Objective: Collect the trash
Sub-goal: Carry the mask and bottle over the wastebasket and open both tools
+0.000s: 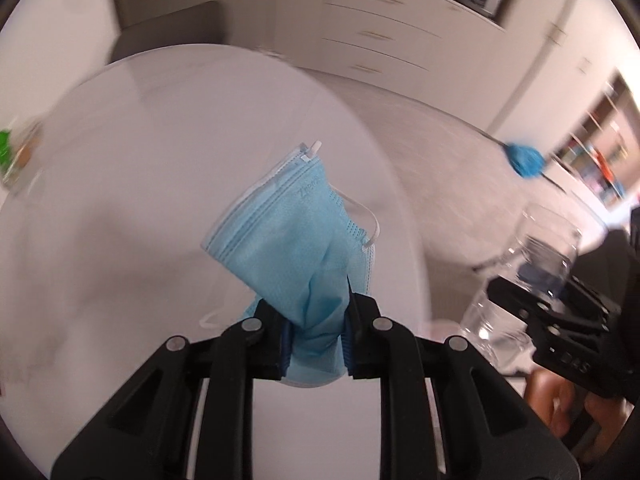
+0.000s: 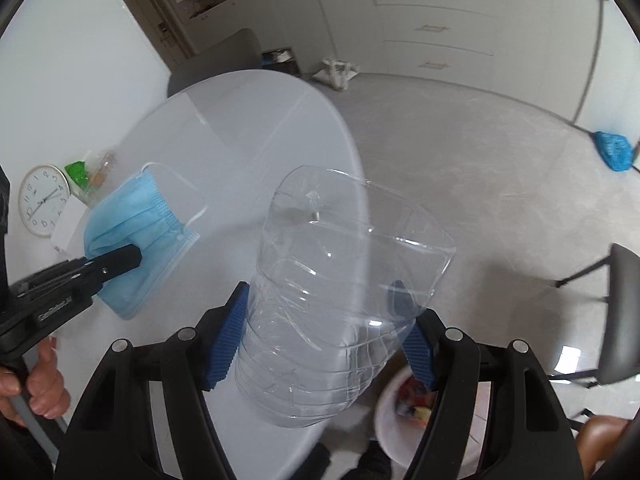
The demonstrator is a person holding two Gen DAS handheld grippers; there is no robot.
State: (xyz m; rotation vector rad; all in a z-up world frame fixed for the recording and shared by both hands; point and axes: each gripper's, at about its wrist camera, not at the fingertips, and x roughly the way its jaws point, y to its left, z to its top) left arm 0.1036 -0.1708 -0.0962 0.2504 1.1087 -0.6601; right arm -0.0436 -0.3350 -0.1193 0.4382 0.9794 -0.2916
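Observation:
A crumpled light-blue face mask [image 1: 296, 240] hangs above the white round table [image 1: 120, 208], pinched between the blue pads of my left gripper [image 1: 316, 344], which is shut on it. In the right wrist view the same mask [image 2: 136, 224] shows at the left, held by the left gripper [image 2: 132, 258]. My right gripper [image 2: 320, 344] grips a clear cut-open plastic bottle [image 2: 340, 280] by its ribbed body, above the table's right edge. That bottle [image 1: 524, 264] and the right gripper's black body [image 1: 560, 320] appear at the right of the left wrist view.
A white bin [image 2: 400, 420] with colourful scraps stands on the floor below the bottle. On the table's left side lie a round clock [image 2: 42, 200], a white box [image 2: 70, 224] and a green-capped item [image 2: 78, 172]. A blue mop head [image 2: 614, 150] and a dark chair [image 2: 620, 312] are on the floor.

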